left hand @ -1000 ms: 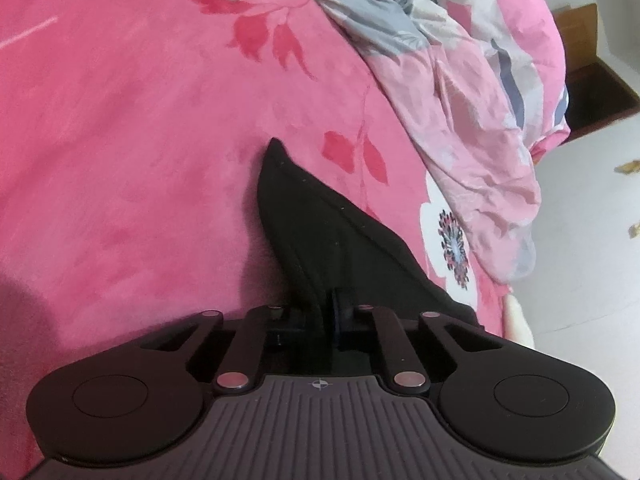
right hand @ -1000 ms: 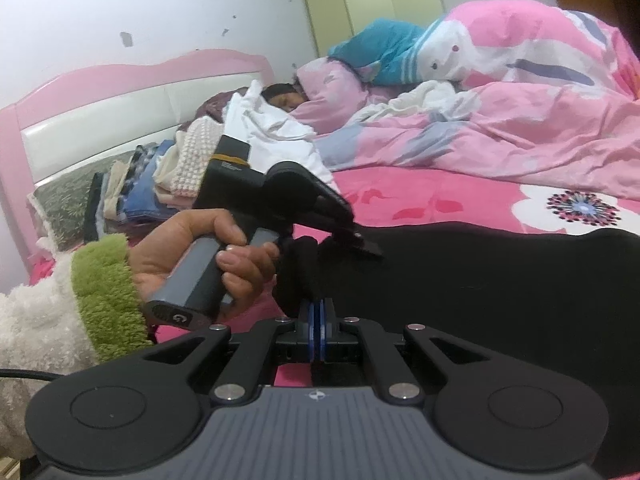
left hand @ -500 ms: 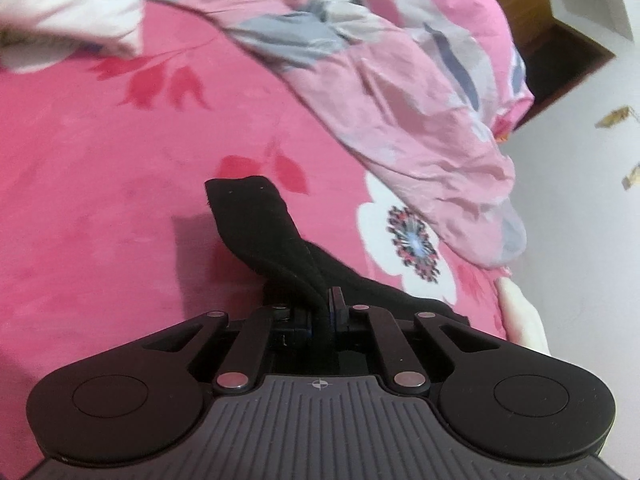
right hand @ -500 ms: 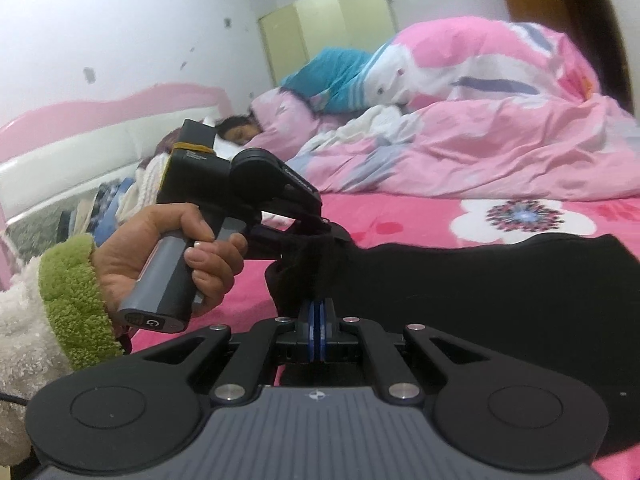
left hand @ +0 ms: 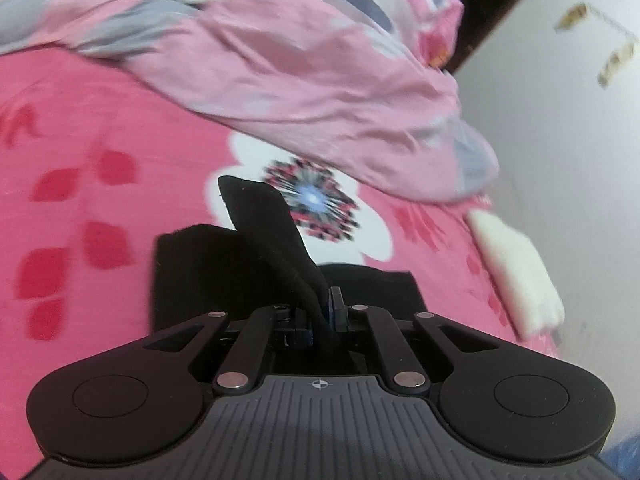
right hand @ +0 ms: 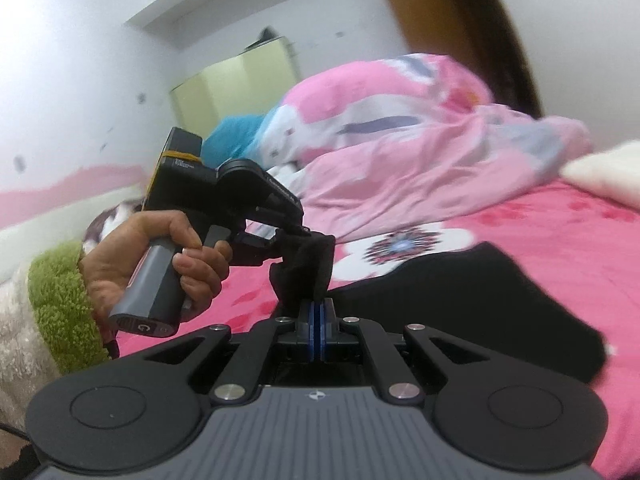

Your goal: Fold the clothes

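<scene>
A black garment lies on the pink bedsheet. Both grippers pinch one bunched edge of it close together. My left gripper is shut on a raised black flap, and more of the garment lies flat beneath it. My right gripper is shut on the same bunch, its blue pads pressed together. In the right wrist view the left gripper is held by a hand in a green cuff, just above and behind my right fingers.
A rumpled pink floral quilt is heaped along the far side of the bed. A white cloth lies at the bed's right edge, with pale floor beyond. A pale green wardrobe and a dark doorway stand behind.
Both grippers have carried the pinched edge of the black garment to the right across the bed, towards the white flower print. The lifted part now hangs over the part lying flat.
</scene>
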`<action>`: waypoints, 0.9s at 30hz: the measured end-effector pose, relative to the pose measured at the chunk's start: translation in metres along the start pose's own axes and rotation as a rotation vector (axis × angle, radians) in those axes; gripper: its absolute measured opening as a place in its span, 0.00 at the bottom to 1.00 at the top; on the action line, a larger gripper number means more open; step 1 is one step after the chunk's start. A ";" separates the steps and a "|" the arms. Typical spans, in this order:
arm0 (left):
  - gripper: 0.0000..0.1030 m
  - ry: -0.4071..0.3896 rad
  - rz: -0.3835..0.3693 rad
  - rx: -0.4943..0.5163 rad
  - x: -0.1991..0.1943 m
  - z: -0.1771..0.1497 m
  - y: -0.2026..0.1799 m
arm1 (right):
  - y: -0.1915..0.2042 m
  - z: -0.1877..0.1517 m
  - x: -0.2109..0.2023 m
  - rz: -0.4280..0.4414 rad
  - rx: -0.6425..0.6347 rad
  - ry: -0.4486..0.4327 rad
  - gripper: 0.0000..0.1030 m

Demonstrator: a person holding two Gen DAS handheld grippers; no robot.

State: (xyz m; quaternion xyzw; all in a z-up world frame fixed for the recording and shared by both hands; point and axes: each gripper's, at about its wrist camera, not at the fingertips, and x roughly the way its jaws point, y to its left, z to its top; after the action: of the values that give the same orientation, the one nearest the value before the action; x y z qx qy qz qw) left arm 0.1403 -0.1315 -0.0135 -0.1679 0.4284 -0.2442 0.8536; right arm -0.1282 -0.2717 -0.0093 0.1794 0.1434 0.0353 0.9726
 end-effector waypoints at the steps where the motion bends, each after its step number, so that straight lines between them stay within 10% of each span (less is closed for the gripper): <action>1: 0.04 0.012 -0.001 0.014 0.008 -0.001 -0.010 | -0.010 0.001 -0.003 -0.017 0.025 -0.009 0.02; 15: 0.15 0.172 0.048 0.217 0.105 -0.041 -0.088 | -0.113 -0.008 -0.017 -0.158 0.333 0.033 0.02; 21: 0.55 0.139 -0.021 0.219 0.077 -0.043 -0.083 | -0.145 -0.021 -0.006 -0.152 0.500 0.111 0.02; 27: 0.61 0.018 -0.048 0.340 0.004 -0.057 -0.078 | -0.164 -0.029 -0.005 -0.101 0.633 0.141 0.03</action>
State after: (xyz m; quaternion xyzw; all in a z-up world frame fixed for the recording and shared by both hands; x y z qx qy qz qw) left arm 0.0747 -0.2022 -0.0105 -0.0292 0.3843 -0.3348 0.8599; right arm -0.1388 -0.4154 -0.0931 0.4624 0.2229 -0.0470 0.8569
